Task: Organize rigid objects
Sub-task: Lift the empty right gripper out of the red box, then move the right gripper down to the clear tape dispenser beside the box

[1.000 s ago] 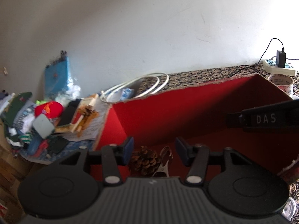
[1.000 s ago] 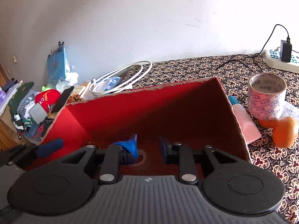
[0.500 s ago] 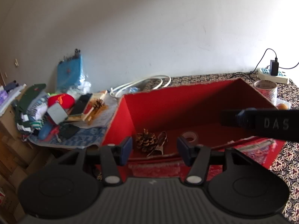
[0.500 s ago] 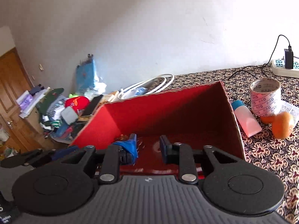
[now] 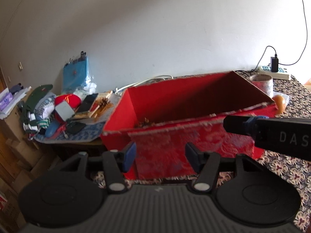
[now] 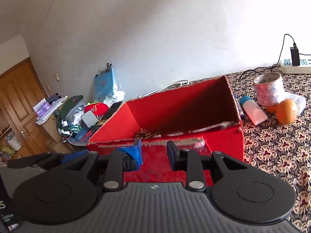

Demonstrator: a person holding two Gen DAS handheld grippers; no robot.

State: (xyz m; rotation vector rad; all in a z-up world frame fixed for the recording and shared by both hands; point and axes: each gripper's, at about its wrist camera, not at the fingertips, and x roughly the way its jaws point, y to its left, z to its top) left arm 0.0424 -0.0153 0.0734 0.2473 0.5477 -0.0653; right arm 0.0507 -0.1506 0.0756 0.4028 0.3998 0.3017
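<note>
An open red box stands on the patterned tablecloth, and a pine cone lies inside near its left end. My left gripper is open and empty, just in front of the box's near wall. My right gripper sits low before that same wall. Its jaws are opening with nothing between them, and loose blue tape hangs from its left pad. The right gripper's finger crosses the right side of the left wrist view. To the right of the box are a tape roll, an orange gourd and a white bottle.
A heap of clothes, a phone and small items covers a low stand left of the box. A white cable coils behind it. A power strip with a charger lies at the far right, and a wooden door is at the far left.
Both grippers have drawn back out of the red box. Its near wall now stands in front of the fingers, and the box's floor is mostly out of sight.
</note>
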